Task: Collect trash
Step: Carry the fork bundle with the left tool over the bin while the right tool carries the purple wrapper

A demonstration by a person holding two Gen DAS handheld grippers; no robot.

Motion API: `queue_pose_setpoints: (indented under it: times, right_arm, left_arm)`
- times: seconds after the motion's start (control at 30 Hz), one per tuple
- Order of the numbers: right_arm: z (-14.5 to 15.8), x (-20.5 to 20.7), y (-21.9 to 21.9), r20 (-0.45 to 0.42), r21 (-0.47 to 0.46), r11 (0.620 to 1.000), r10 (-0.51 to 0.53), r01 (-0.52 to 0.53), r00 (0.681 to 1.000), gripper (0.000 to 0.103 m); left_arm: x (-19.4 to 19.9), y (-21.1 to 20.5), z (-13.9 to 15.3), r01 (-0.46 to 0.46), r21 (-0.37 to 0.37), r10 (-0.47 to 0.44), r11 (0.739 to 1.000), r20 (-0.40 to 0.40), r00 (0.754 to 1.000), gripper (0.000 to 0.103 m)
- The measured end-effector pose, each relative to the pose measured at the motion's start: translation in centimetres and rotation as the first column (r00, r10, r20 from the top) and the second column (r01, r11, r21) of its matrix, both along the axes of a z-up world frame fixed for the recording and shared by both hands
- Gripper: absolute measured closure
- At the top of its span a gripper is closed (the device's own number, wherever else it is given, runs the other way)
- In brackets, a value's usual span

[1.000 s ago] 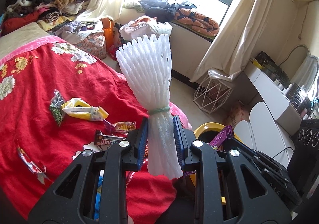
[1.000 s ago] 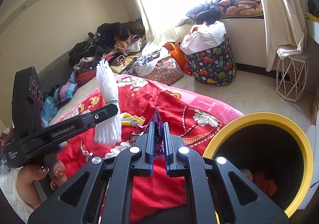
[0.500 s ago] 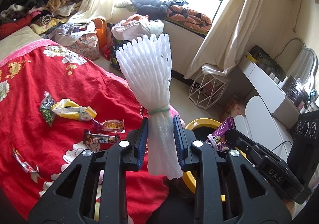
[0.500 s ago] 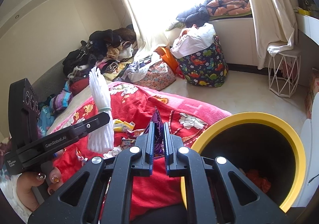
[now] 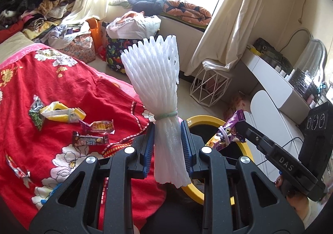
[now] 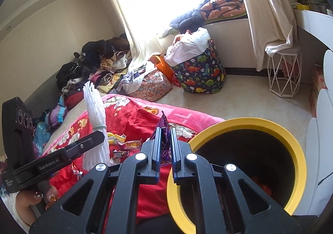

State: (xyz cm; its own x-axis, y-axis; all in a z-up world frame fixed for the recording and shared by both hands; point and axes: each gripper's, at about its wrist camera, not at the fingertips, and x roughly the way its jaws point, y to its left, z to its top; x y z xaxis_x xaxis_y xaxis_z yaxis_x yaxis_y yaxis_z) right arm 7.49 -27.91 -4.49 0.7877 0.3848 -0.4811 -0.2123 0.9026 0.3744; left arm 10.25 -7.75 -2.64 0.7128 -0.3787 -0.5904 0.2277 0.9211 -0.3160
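White foam netting [image 5: 158, 92], bundled with a band, stands upright, clamped in our left tongs [image 5: 167, 146] beside the bed [image 5: 62, 80]. Our right tongs [image 6: 165, 150] grip a purple wrapper [image 6: 163, 130] beside the yellow-rimmed bin [image 6: 245, 123].

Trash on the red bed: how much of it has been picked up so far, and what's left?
Something reddish already lies inside the yellow-rimmed bin. In hand: the left gripper clamps a white foam net bundle, and the right gripper pinches a purple wrapper near the bin's rim. Left on the red blanket: a yellow packet, a candy bar and several small wrappers.
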Motion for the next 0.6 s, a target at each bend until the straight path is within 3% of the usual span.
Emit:
queue_pose_setpoints:
  times: [0.6]
  right_arm:
    - [-0.8,-0.8,-3.6,0.002,0.007,0.993,-0.116,0.116,0.993,0.095]
  left_arm:
    - [-0.6,-4.5,-0.8,0.091,0.037,-0.09,0.995,-0.026,0.996,0.084]
